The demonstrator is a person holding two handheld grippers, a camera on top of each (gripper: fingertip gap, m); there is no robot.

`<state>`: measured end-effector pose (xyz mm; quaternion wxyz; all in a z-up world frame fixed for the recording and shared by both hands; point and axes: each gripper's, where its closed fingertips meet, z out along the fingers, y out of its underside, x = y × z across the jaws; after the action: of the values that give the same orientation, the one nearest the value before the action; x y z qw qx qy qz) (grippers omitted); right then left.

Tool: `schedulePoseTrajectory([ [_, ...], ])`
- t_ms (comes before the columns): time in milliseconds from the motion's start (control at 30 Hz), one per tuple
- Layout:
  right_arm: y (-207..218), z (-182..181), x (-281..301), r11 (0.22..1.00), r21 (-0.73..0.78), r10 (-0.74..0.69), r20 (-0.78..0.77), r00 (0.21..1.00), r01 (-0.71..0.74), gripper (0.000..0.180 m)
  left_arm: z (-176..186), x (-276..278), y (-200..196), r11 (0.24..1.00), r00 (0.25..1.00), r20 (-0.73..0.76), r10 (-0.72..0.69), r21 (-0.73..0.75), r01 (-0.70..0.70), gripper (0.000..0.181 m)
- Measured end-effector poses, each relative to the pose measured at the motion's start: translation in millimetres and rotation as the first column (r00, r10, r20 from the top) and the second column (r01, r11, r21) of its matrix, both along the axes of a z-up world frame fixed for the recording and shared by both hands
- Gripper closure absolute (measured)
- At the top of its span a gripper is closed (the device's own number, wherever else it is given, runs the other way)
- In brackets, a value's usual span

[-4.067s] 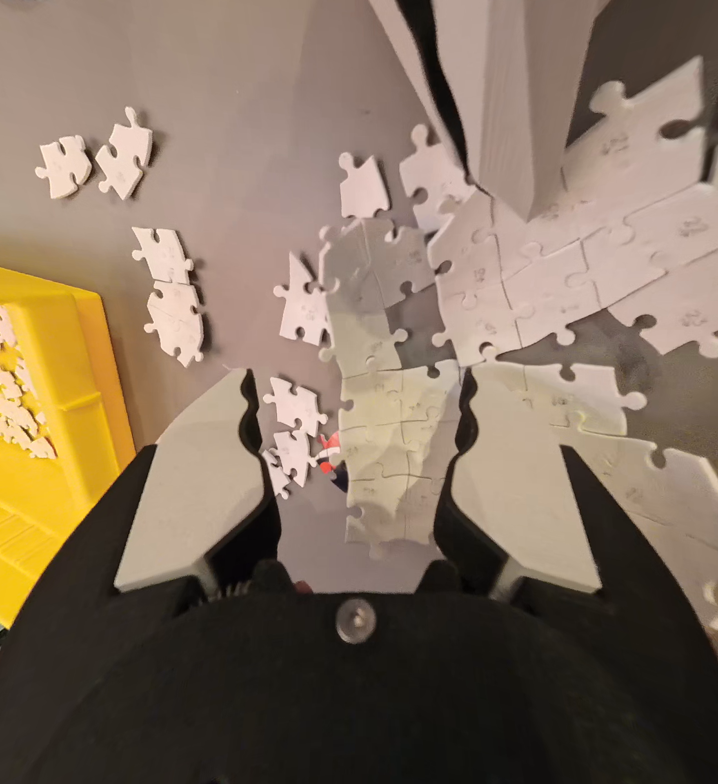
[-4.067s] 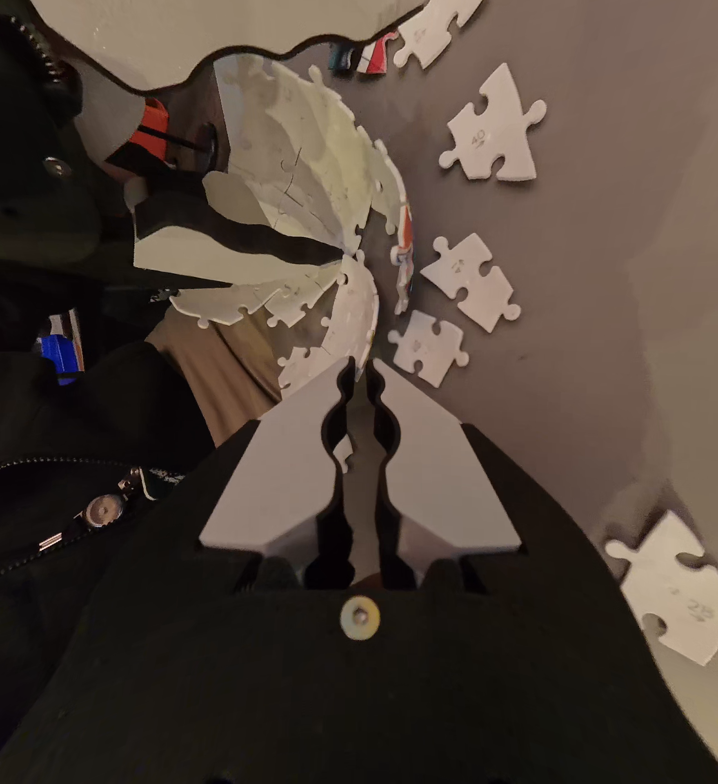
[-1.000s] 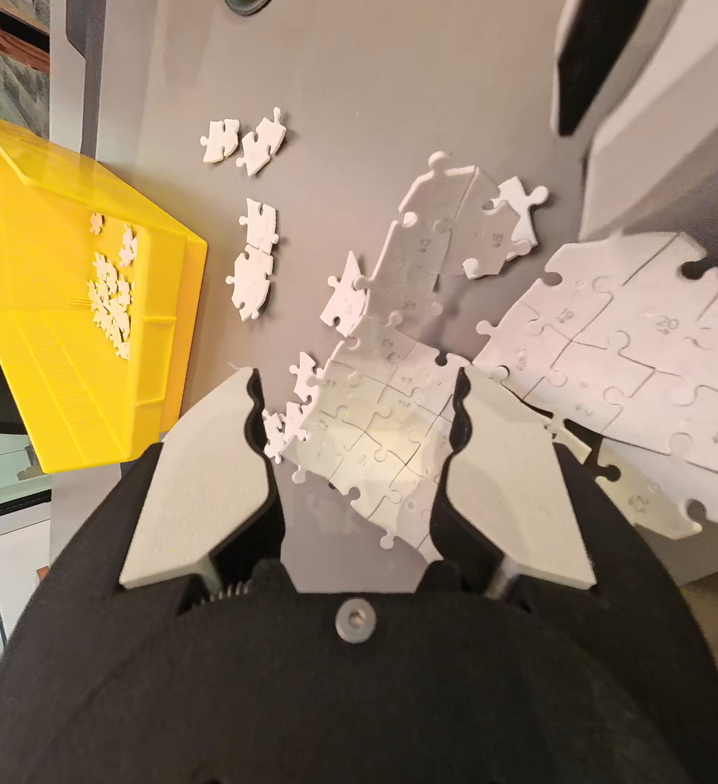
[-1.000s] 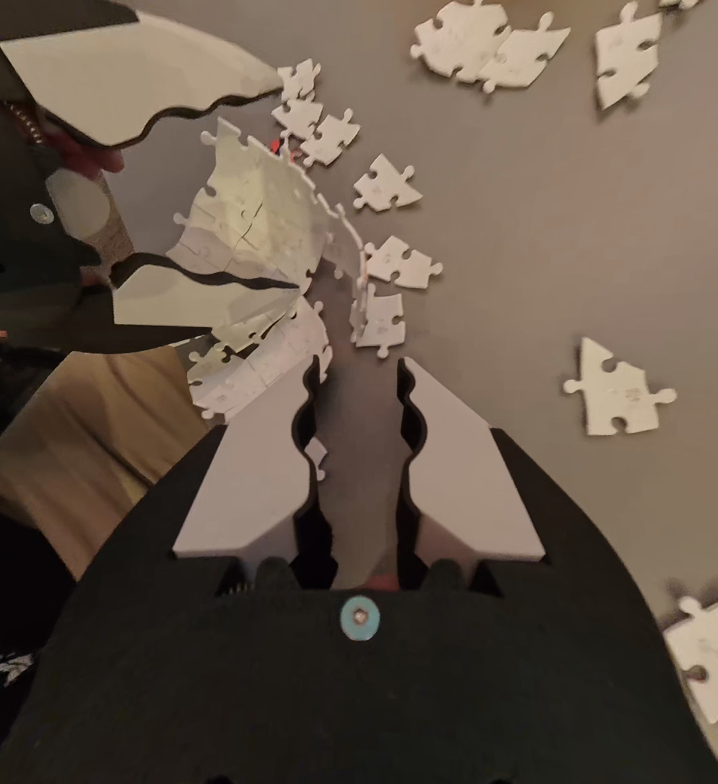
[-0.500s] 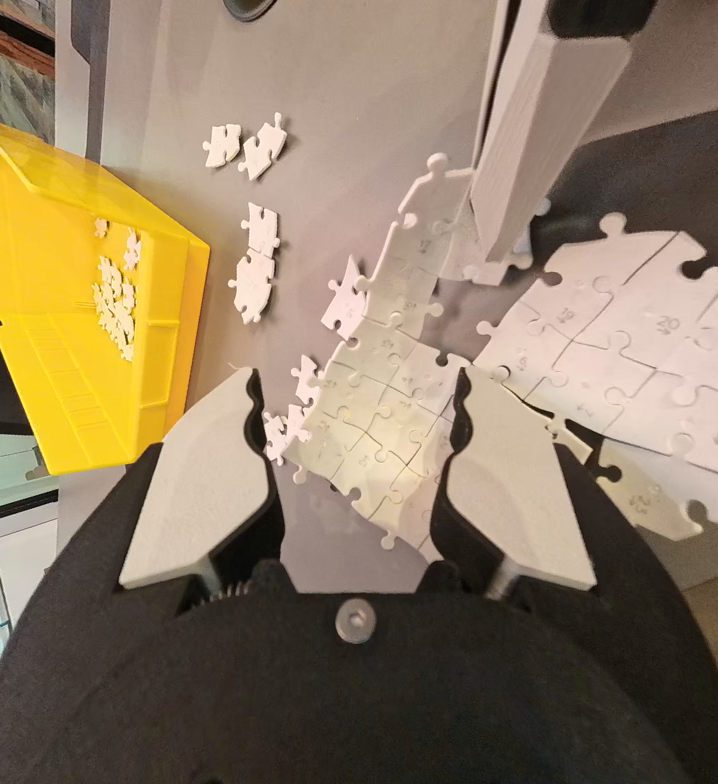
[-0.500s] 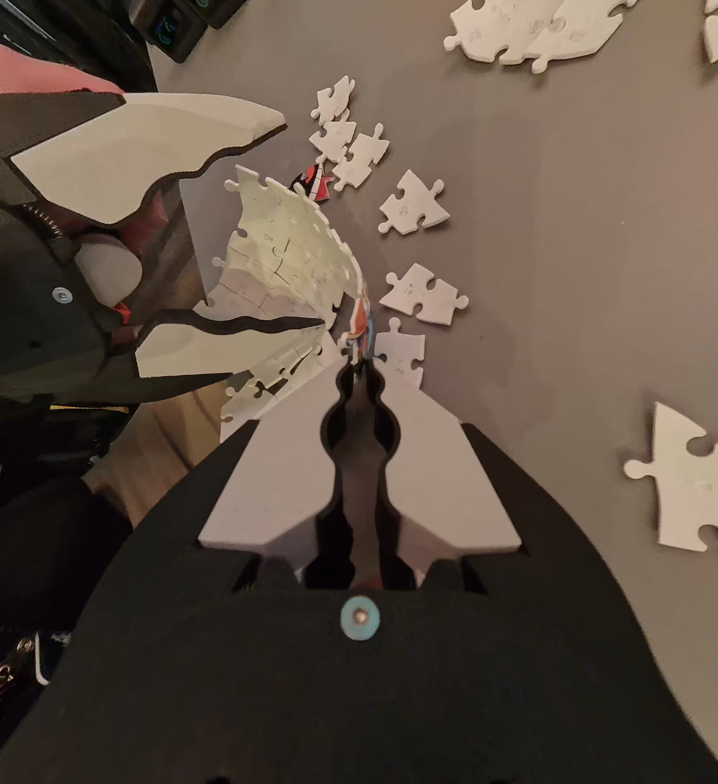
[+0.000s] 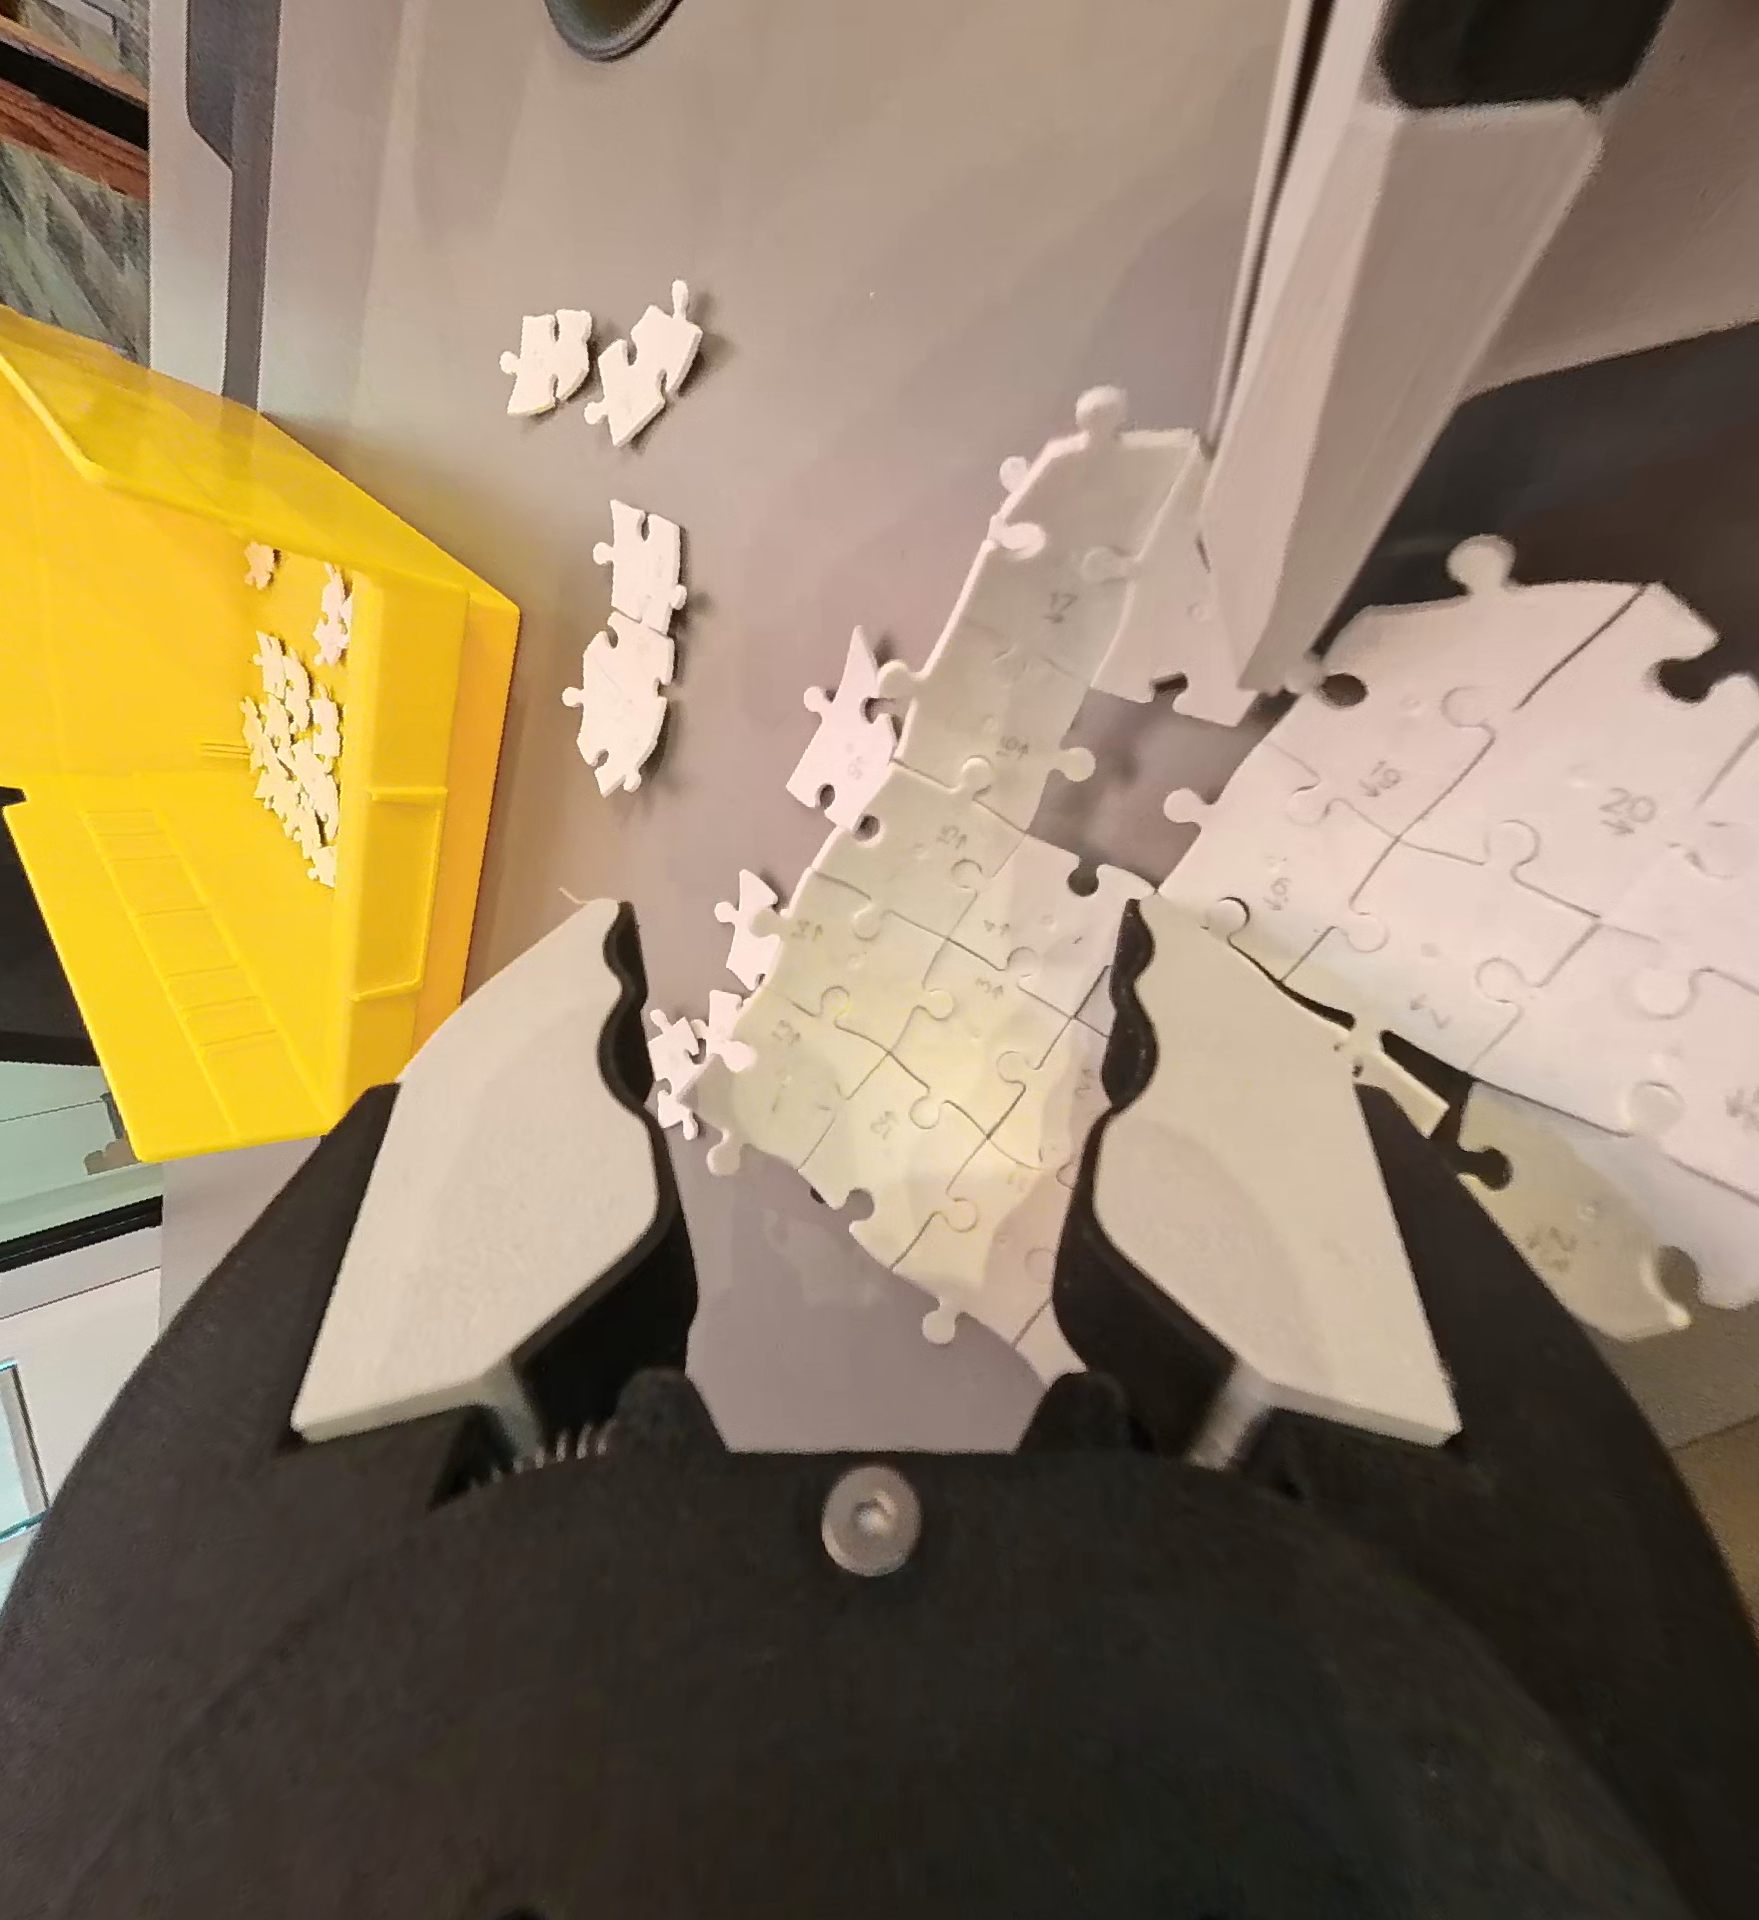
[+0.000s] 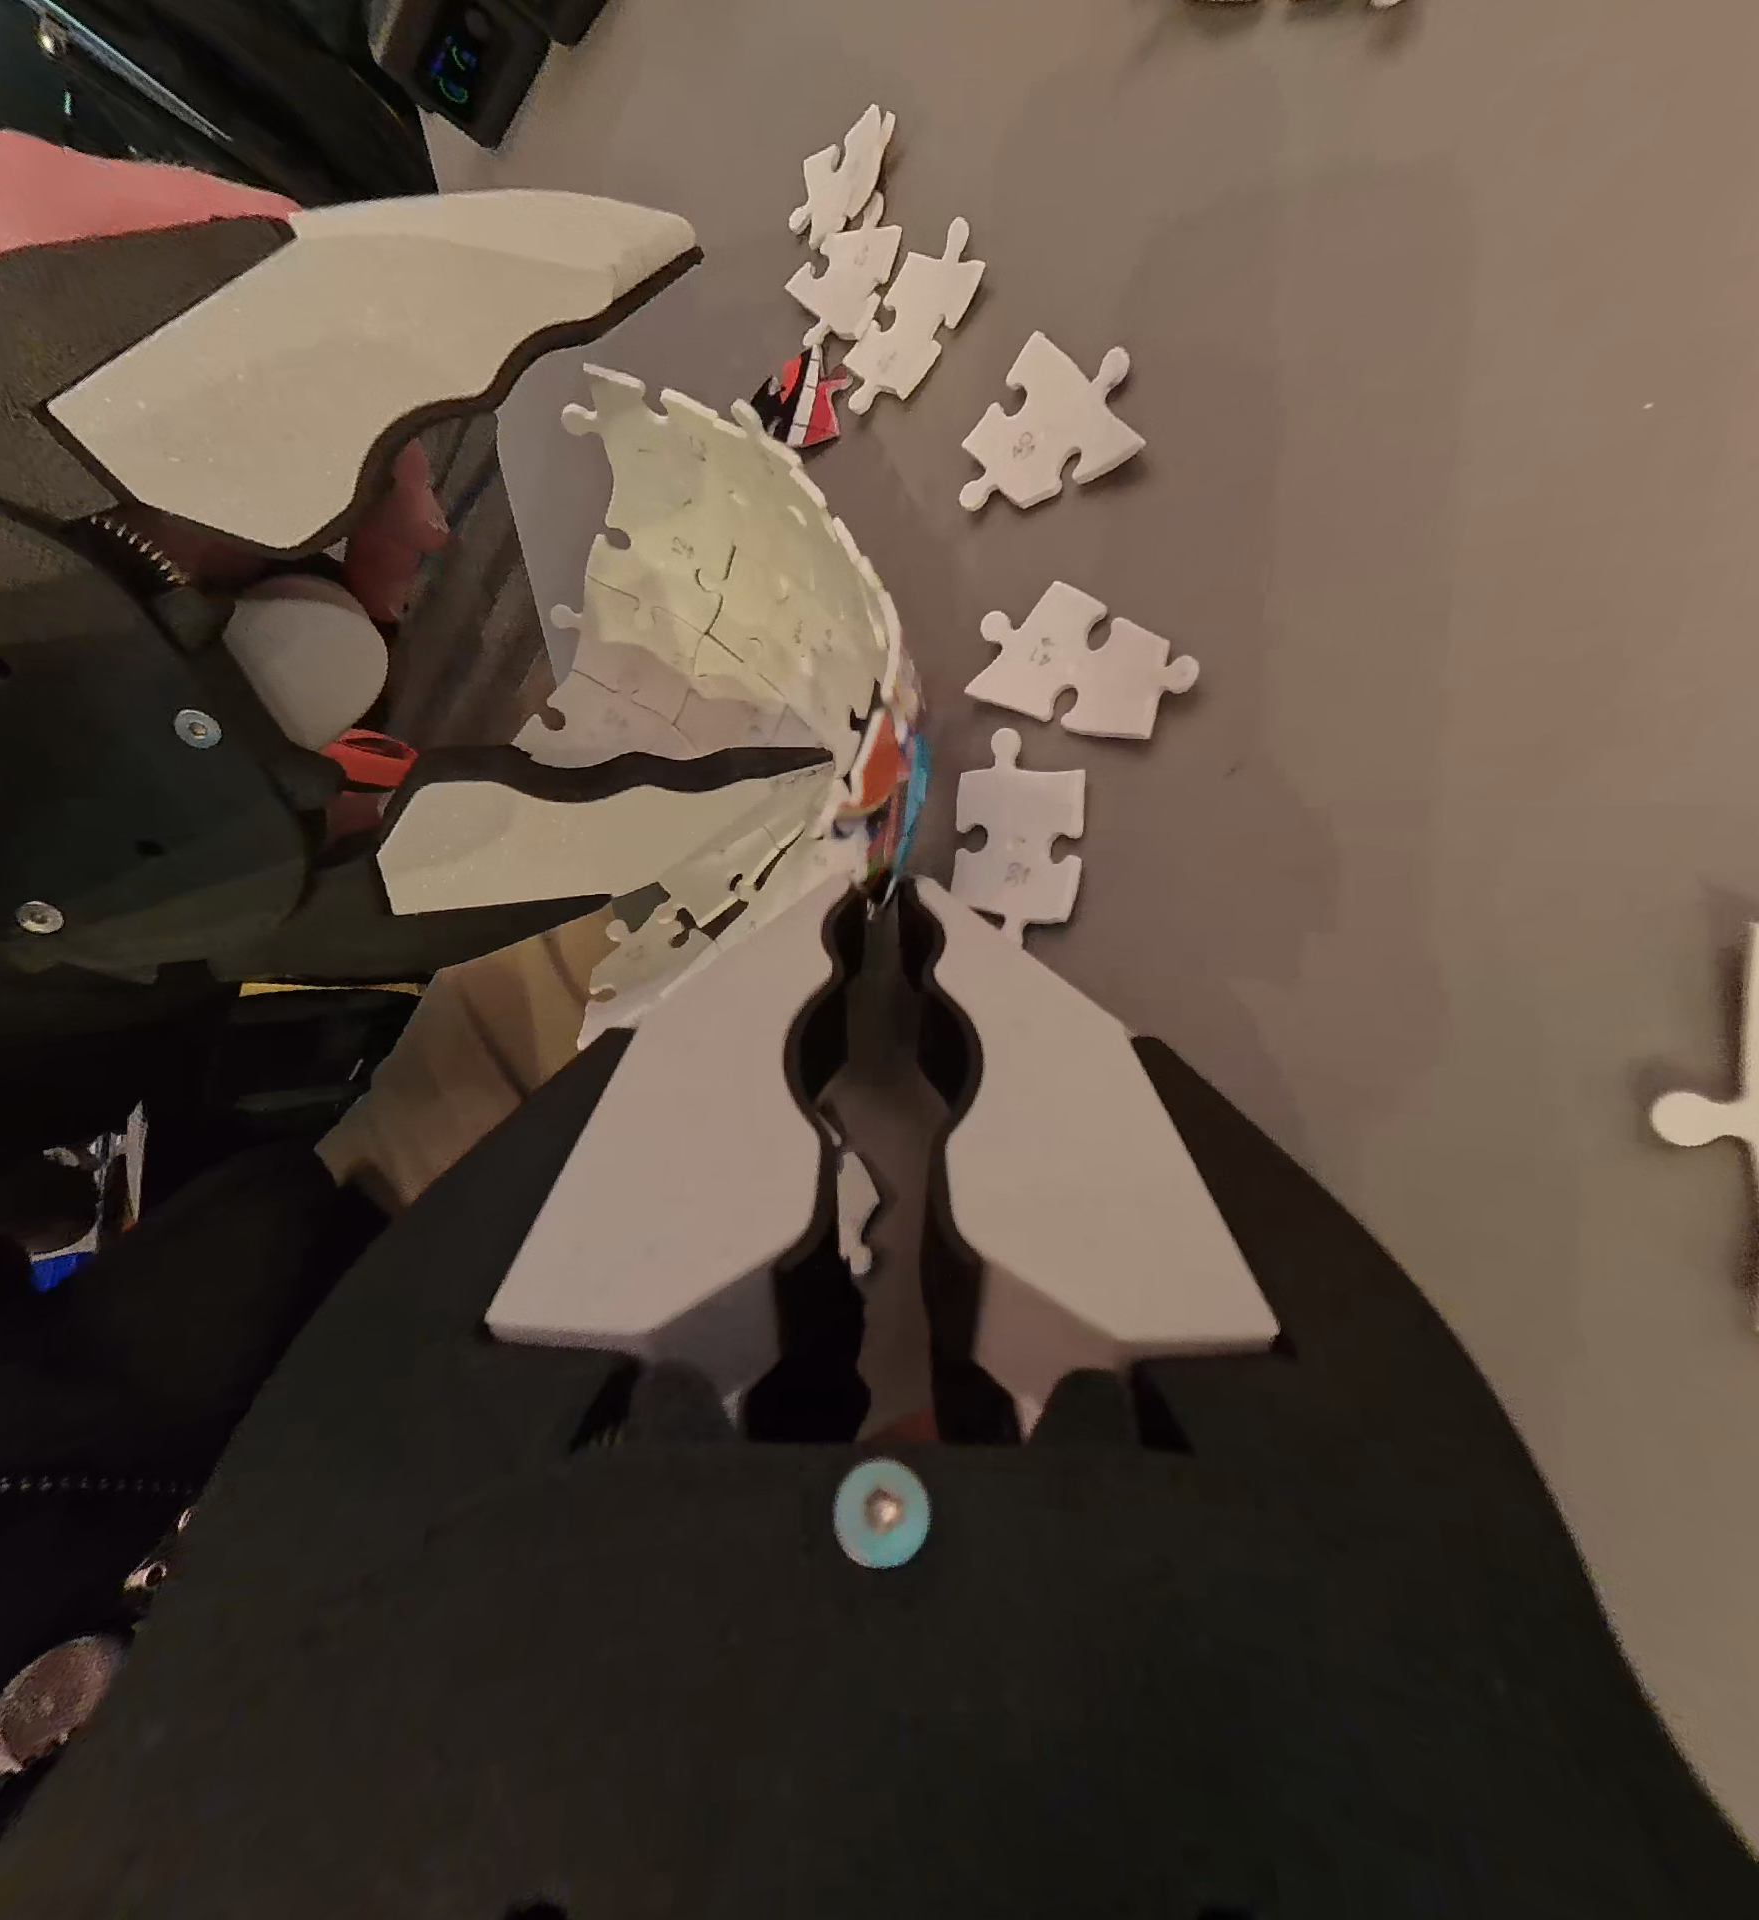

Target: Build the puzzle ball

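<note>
Looking along my left claw, I see its jaws spread wide, with the curved shell of joined pieces between them, leaning on the inner face of the right-hand finger and clear of the other. Beyond the tips, loose pieces lie scattered on the grey table, and a yellow bin sits well off to the left of the claw.

From my right claw, the jaws are clenched on the shell's near rim, just ahead of the tips. More spare pieces lie beyond and to the right.

To do this well, I judge I should keep the right pinch light so the seams do not pop, and cradle the shell with the left claw rather than squeeze.
</note>
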<state>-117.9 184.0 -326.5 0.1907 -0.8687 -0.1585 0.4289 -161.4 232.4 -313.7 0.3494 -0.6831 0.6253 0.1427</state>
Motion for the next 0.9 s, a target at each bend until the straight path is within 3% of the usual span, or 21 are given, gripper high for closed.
schedulePoseTrajectory([
  [633, -0.8, -1.6, 6.3, 1.000, 0.005, -0.003, 0.035, 0.999, 0.003, 0.162, 1.6, 0.9, 0.3, 1.000, 1.000, -0.001, -0.006, -0.001, 0.006, 0.094],
  [900, -2.9, -0.1, 13.7, 1.000, 0.026, 0.000, 0.073, 0.997, -0.002, 0.158, 8.3, -0.6, 1.6, 0.999, 0.998, 0.064, 0.009, -0.053, -0.005, 0.091],
])
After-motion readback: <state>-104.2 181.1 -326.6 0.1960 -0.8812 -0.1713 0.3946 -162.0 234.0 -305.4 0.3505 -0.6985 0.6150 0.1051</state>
